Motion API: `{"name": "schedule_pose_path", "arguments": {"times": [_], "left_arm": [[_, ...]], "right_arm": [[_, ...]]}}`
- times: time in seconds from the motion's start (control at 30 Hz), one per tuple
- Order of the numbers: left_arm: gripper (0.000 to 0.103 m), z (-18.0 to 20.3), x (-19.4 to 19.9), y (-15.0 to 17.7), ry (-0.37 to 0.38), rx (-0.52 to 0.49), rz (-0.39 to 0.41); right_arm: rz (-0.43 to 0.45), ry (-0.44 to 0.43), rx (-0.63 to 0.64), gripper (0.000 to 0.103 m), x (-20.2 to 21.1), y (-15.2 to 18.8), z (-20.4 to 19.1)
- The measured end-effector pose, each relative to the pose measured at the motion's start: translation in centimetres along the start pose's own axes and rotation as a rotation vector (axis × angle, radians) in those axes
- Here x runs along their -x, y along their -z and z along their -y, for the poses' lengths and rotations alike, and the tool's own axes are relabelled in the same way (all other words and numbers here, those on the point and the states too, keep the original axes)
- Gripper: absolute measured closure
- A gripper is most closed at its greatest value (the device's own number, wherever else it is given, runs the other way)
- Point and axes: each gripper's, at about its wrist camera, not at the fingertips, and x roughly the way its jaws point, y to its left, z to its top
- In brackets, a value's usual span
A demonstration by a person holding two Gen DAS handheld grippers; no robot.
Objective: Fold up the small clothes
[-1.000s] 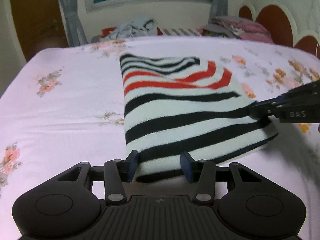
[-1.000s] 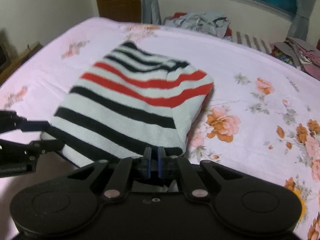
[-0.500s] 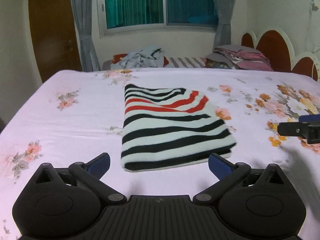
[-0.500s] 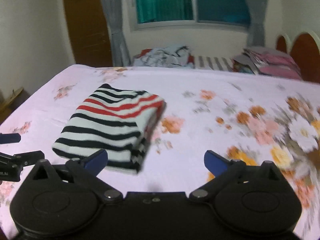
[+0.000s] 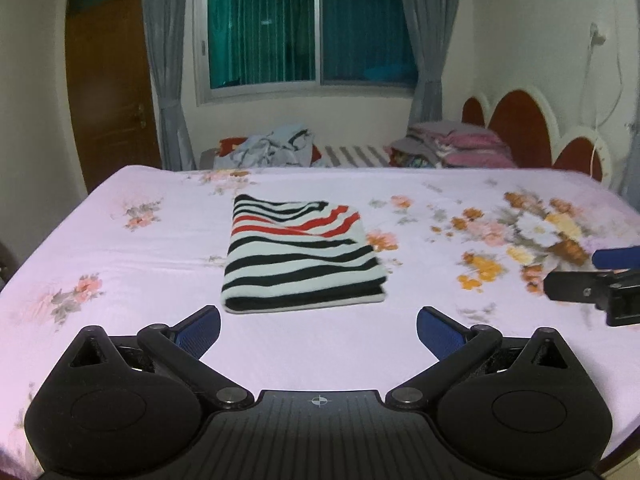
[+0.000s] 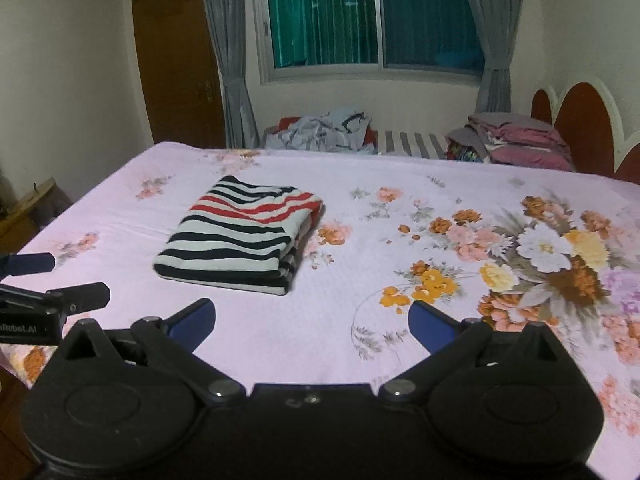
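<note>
The striped top (image 5: 300,256) lies folded into a neat rectangle on the flowered bedsheet (image 5: 120,264), toward the middle of the bed. Both tongs hang above the sheet, apart from it and touching nothing. The left tongs (image 5: 318,330) have just spread wide, nothing between their blue pads (image 5: 200,330). The right tongs (image 6: 312,326) likewise gape empty, the top ahead and to their left.

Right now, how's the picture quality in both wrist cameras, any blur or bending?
Left wrist view: fisheye bends the window frame; the right gripper at the edge is motion-smeared. Right wrist view: striped garment fairly sharp, dim indoor light, dark corners.
</note>
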Motion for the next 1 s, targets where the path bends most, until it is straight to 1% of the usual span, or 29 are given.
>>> {"name": "schedule_pose_path", "arguments": {"times": [0.07, 0.2, 0.37, 0.47, 0.73, 1.0], "left_arm": [[0.000, 0.1, 2.1, 0.4, -0.010, 0.005, 0.012], [0.000, 0.0, 5.6, 1.3, -0.002, 0.021, 0.041], [0.000, -0.5, 9.2, 2.3, -0.017, 0.026, 0.069], [0.000, -0.9, 10.7, 2.8, -0.021, 0.037, 0.071], [0.000, -0.7, 12.0, 3.3, -0.013, 0.027, 0.075], [0.000, -0.3, 12.4, 2.7, 0.006, 0.016, 0.100]], "right_arm": [[0.016, -0.001, 0.000, 0.000, 1.7, 0.2, -0.3], [0.030, 0.004, 0.009, 0.000, 4.5, 1.1, -1.2], [0.037, 0.016, 0.009, 0.000, 6.9, 2.4, -2.0], [0.050, 0.025, -0.009, 0.000, 8.3, 3.2, -2.2], [0.078, 0.039, -0.023, 0.000, 10.5, 3.9, -2.8], [0.102, 0.057, -0.017, 0.000, 11.4, 3.6, -3.2]]}}
